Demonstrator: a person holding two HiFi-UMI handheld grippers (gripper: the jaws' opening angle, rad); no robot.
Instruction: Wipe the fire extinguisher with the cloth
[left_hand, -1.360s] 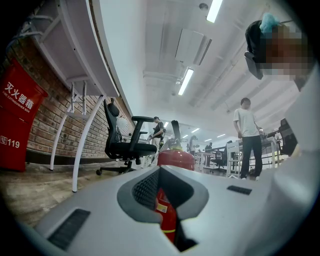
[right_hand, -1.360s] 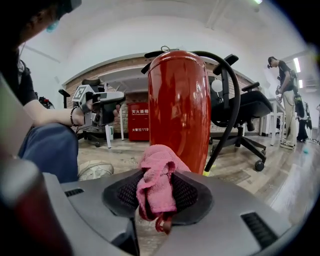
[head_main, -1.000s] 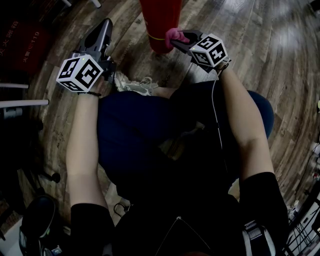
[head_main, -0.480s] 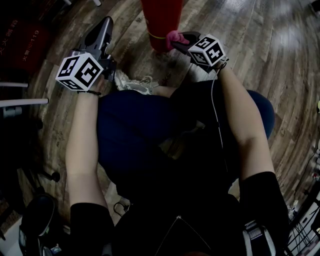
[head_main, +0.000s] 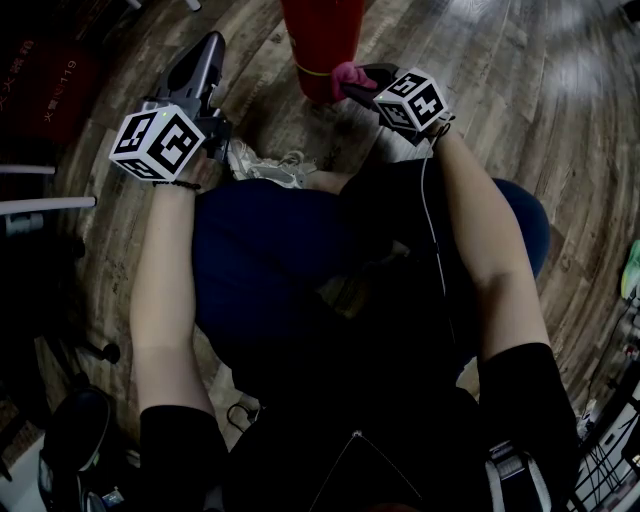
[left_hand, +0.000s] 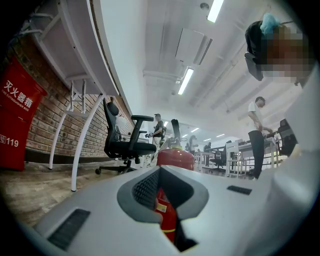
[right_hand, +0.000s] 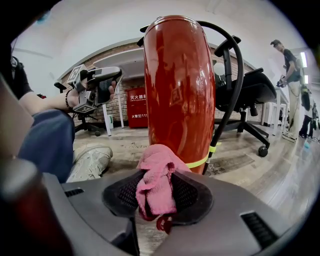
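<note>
Two claws, one extinguisher, one cloth.

- Fire extinguisher (head_main: 320, 40) – glossy red cylinder standing upright on the wood-plank floor (head_main: 500, 90). Its top is cut off by the far edge of the head view. In the left gripper view only its shoulder and a strip of the body show, the rest hidden behind the claw. A thin yellow band (right_hand: 200, 161) rings the lower body and a black hose (right_hand: 232, 85) curves down its right side.
- Cloth (right_hand: 155, 185) – pink, soft and bunched, pressed against the cylinder low down, at about the height of the band.
- Right claw (right_hand: 157, 195) – grey shell with dark ribbed pads, clamped on the cloth; a dark red end hangs below the pads.
- Left claw (left_hand: 167, 200) – same make, pads drawn together with nothing between them, held well apart to the left of the extinguisher.
- Pale laced shoe (right_hand: 90, 160) – on the floor, near left of the cylinder.
- Head view dim throughout – floor detail at its left is hard to make out.
</note>
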